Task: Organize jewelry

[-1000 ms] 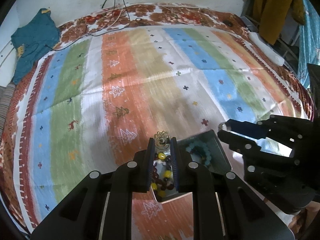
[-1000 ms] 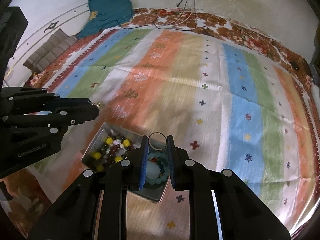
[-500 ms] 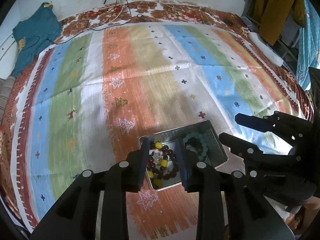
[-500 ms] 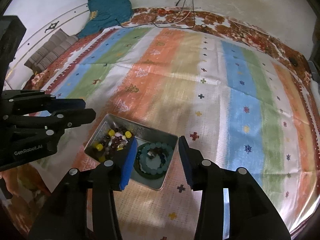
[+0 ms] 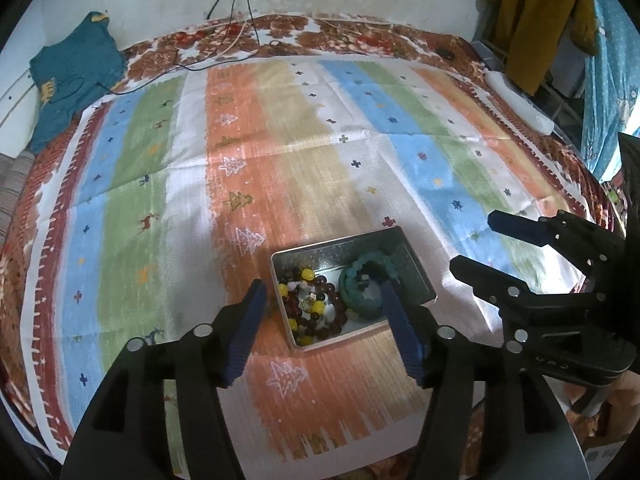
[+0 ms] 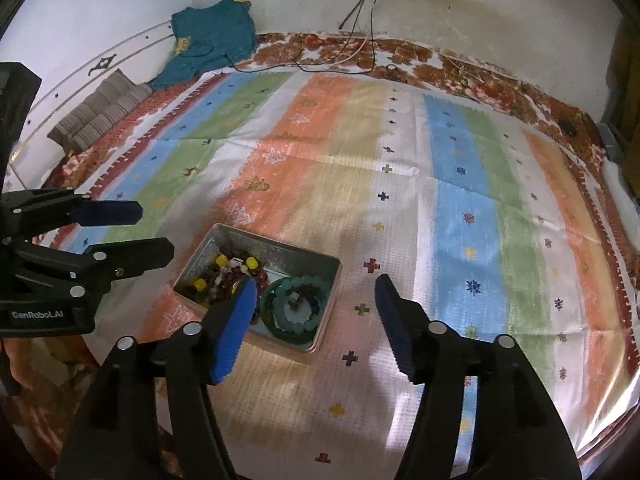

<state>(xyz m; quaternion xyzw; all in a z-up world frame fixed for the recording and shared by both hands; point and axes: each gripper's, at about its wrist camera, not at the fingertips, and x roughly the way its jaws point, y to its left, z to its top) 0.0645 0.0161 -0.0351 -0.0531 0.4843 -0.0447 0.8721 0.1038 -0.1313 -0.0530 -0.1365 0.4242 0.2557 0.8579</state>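
Observation:
A silver metal tray (image 5: pixel 416 264) (image 6: pixel 320 332) lies on the striped cloth. Its left half holds dark red and yellow beaded bracelets (image 5: pixel 312 308) (image 6: pixel 228 276); its right half holds teal and green bead bracelets (image 5: pixel 364 288) (image 6: pixel 296 308). My left gripper (image 5: pixel 324 300) is open and empty, raised above the tray's near side. My right gripper (image 6: pixel 316 288) is open and empty, raised above the tray's right part. Each gripper also shows in the other's view, the right one (image 5: pixel 480 244) and the left one (image 6: pixel 156 232).
A striped cloth (image 5: pixel 280 152) covers a bed. A teal garment (image 5: pixel 72 76) lies at the far left corner, cables (image 5: pixel 240 40) at the far edge, striped cushions (image 6: pixel 100 112) at the left, and hanging clothes (image 5: pixel 532 20) at the right.
Both grippers have opened and let go of the pieces they held, which now lie in the tray. Both have drawn back and upward from the tray.

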